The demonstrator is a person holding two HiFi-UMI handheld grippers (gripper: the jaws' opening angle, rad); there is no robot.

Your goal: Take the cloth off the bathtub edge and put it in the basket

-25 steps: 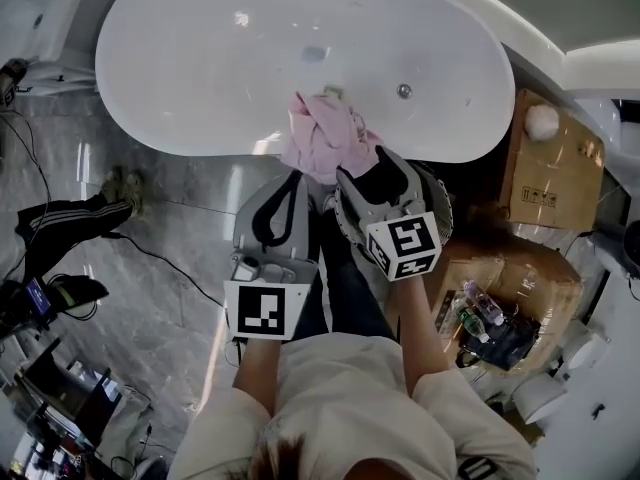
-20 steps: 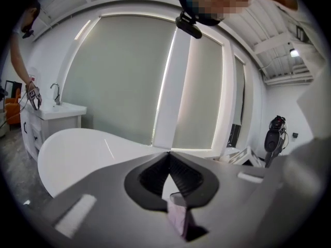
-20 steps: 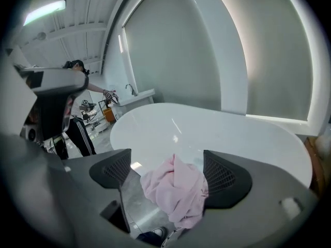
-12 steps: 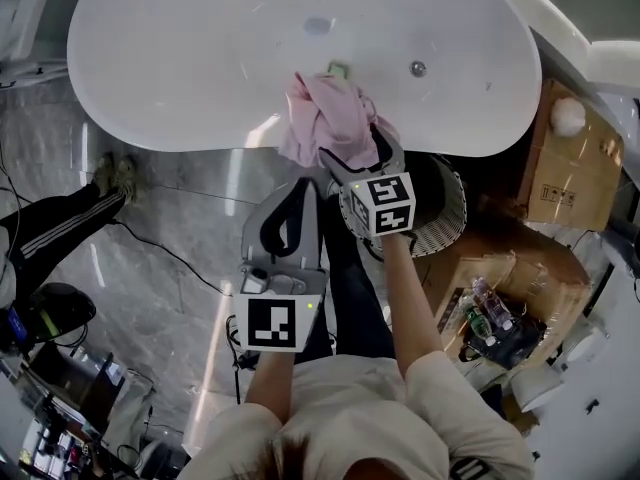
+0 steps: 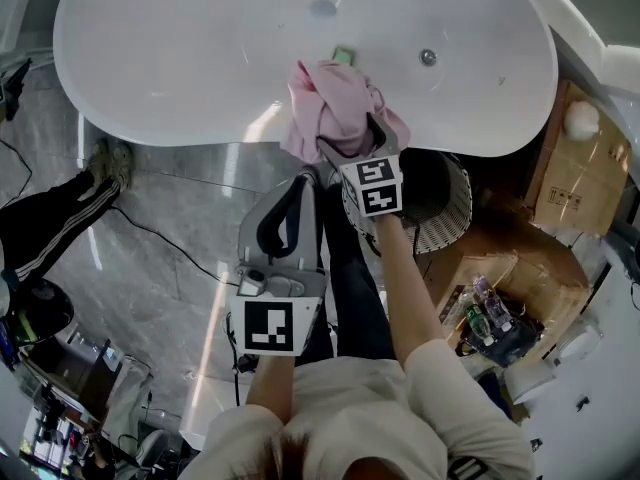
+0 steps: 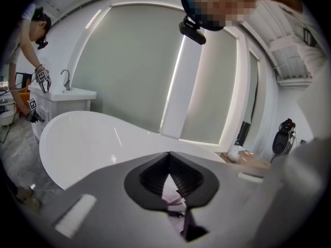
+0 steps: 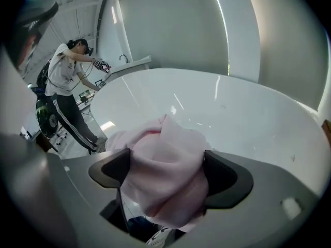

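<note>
Pink crumpled cloth (image 5: 335,108) on glossy oval bathtub (image 5: 200,58).

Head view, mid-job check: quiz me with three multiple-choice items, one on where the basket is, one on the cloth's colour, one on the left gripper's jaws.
1. Where is the round woven basket relative to the white oval bathtub?
A. Inside it
B. Outside it, close beside its rim
C. Balanced on top of its rim

2. What colour is the crumpled cloth on the bathtub's edge?
A. Blue
B. Grey
C. Pink

3. How do the jaws of the grey left gripper stand?
A. Tips together
B. Spread wide
C. Clamped on the basket's rim

Answers:
1 B: the head view shows the basket just outside the rim.
2 C: the head view shows pink fabric.
3 A: the left gripper view shows the tips meeting.
</note>
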